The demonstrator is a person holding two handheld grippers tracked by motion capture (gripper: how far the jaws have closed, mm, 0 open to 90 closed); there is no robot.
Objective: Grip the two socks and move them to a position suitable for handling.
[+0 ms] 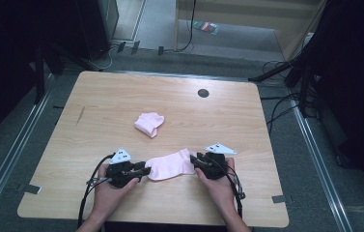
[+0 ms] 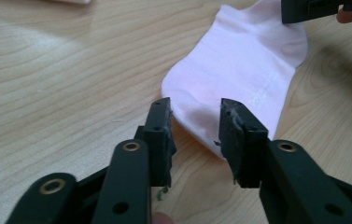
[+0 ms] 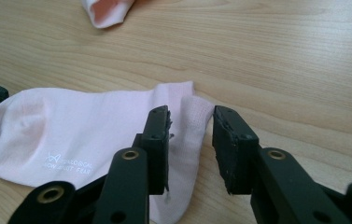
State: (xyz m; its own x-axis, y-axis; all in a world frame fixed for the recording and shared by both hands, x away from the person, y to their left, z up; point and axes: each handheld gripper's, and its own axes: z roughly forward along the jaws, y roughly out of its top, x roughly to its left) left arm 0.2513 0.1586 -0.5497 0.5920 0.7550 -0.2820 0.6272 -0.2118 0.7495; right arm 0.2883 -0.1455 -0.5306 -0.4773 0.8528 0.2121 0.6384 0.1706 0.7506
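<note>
Nearest the surface's [image 1: 97,101] front edge, a pink sock [image 1: 170,165] lies flat. The left claw [image 1: 143,170] gapes at its toe and the right claw [image 1: 195,160] gapes at its cuff, neither gripping, probably set to fold it. Beyond the sock, a bundled sock [image 1: 149,123] sits amid bare wood.

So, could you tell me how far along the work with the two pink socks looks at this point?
One sock already lies bunched up farther back on the table. The flat sock is in hand: the left gripper has its fingers open around the toe end, and the right gripper has its fingers open around the cuff end, neither pinching yet. Gripping and handling this sock is left.
</note>
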